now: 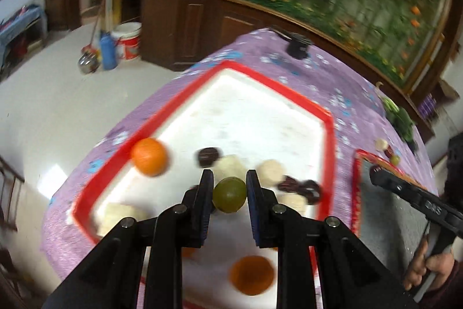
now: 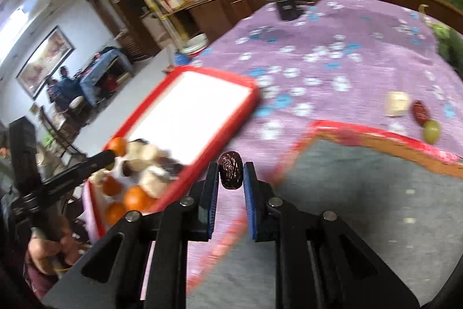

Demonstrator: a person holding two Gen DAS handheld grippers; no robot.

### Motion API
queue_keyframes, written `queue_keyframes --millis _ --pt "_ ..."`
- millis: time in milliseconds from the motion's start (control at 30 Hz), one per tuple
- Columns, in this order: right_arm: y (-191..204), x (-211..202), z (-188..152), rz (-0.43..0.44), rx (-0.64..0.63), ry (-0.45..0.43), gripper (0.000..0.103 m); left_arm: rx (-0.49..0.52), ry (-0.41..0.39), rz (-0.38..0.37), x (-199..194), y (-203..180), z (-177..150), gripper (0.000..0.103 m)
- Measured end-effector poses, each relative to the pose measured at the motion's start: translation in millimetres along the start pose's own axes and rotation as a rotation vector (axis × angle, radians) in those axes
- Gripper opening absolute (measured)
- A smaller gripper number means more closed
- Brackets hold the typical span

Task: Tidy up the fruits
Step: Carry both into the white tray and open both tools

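Note:
My left gripper (image 1: 230,177) is shut on a green grape (image 1: 229,194), held above the red-rimmed white tray (image 1: 277,87). In that tray lie an orange (image 1: 149,160), pale round fruits (image 1: 272,172), dark dates (image 1: 301,188) and another orange (image 1: 251,275). My right gripper (image 2: 230,167) is shut on a wrinkled dark date (image 2: 230,174), held over the purple cloth between the white tray (image 2: 188,112) and a grey mat with a red border (image 2: 376,193). On the cloth beyond the mat lie a pale cube (image 2: 398,104), a red date (image 2: 420,112) and a green grape (image 2: 431,130).
The table carries a purple flowered cloth (image 1: 332,68). A black object (image 1: 298,47) sits at its far end and green vegetables (image 1: 400,118) at the right edge. Cabinets, a bucket (image 1: 127,41) and bottles stand on the floor beyond. A hand (image 2: 46,251) holds the other gripper.

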State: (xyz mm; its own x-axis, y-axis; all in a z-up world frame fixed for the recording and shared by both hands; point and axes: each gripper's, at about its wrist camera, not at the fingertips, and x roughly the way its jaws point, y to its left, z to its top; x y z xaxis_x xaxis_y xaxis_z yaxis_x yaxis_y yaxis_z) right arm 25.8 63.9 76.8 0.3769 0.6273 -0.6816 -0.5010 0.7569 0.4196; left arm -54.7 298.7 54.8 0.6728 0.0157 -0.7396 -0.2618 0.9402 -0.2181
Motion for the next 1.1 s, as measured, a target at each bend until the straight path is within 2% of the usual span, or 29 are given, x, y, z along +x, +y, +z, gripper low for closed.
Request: queue_keyframes --millis 167,500,567,633,700,800,933,1100 --pt "29.8 28.4 10.6 0.053 -0.018 0.037 0.019 -0.024 -0.004 0.014 2.5 10.9 0.3 0.022" --pt "56.8 65.6 18.9 0.038 -0.057 0.068 0.02 0.055 -0.021 0.071 -1.0 7.2 -3.3 0.024" --pt "58.6 66.9 18.2 0.039 -0.058 0.07 0.021 0.051 -0.019 0.068 -1.9 9.7 -2.8 0.034" --pt "59.2 66.8 18.2 0.036 -0.056 0.069 0.032 0.042 -0.022 0.072 -3.9 11.3 -2.8 0.06" --pt "59.1 64.2 18.2 0.032 -0.052 0.058 0.039 0.037 -0.03 0.067 -7.6 11.1 -2.9 0.069" --pt "58.7 58.6 17.7 0.026 -0.051 0.046 0.04 0.04 -0.028 0.06 -10.9 8.5 -2.4 0.07" --pt "56.8 42.4 14.6 0.02 -0.045 0.016 0.04 0.048 -0.038 0.074 -17.7 4.7 -3.0 0.077" --pt "47.8 14.5 6.6 0.017 -0.007 -0.027 0.04 0.036 -0.052 0.083 -28.7 5.7 -4.0 0.078"
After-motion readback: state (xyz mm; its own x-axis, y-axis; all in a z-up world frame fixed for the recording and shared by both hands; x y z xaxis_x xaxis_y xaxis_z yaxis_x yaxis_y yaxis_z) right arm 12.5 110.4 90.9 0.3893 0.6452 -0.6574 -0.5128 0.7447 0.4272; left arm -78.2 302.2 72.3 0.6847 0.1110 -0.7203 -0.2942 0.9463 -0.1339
